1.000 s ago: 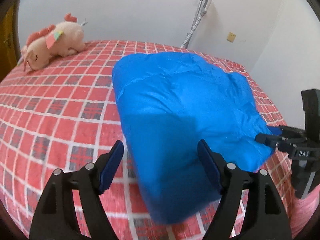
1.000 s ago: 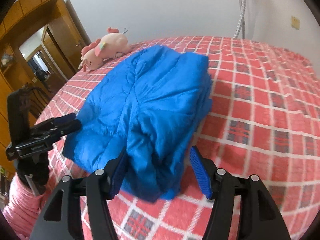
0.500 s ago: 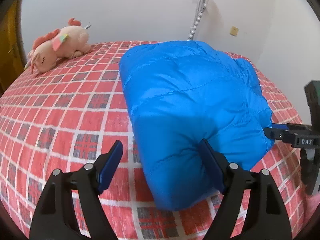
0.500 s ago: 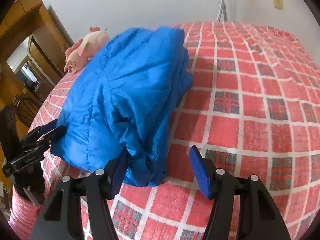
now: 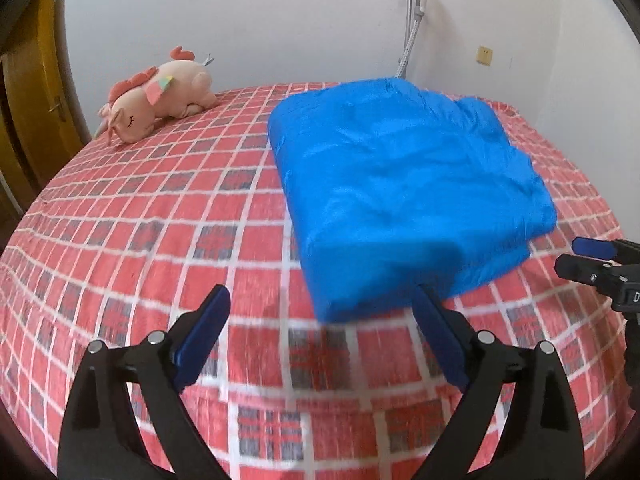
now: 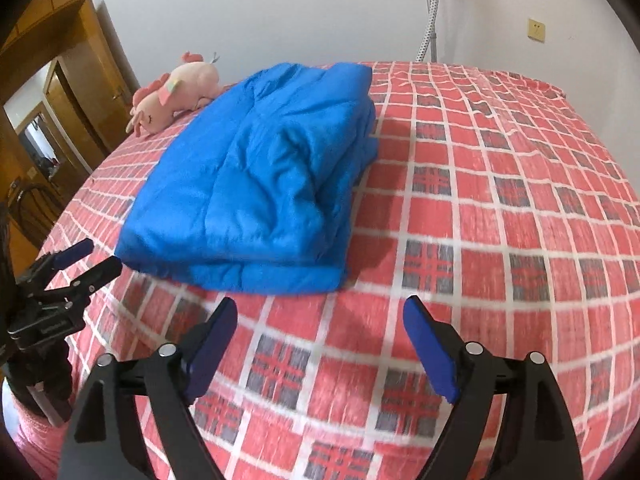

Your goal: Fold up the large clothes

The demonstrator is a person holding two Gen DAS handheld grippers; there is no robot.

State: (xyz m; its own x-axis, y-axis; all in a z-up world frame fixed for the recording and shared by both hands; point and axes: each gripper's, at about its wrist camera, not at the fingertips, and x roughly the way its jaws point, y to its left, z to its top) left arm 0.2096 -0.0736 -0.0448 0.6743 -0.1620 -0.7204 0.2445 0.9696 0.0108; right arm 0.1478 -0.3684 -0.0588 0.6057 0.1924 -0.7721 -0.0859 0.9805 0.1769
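Note:
A blue puffy jacket point(image 5: 400, 184) lies folded into a thick rectangular bundle on the red checked bed point(image 5: 140, 248). My left gripper point(image 5: 320, 300) sits just in front of the bundle's near corner, its jaws opening, nothing between its blue pads. In the right wrist view the jacket point(image 6: 256, 192) lies ahead and to the left, with my right gripper point(image 6: 320, 312) just short of its near edge, jaws opening and empty. Each gripper shows in the other's view: the right gripper point(image 5: 596, 260) at the right edge, the left gripper point(image 6: 80, 264) at the left.
A pink plush toy point(image 5: 156, 108) lies at the far side of the bed near the white wall. A wooden door point(image 5: 28, 112) stands at the left. A grey hose point(image 5: 412, 28) hangs in the far corner. A pink sleeve point(image 6: 28, 436) shows at the lower left.
Both grippers have let go of the jacket's near edge, spread wider and drawn back from it. The jacket now rests flat on the bed as a folded bundle.

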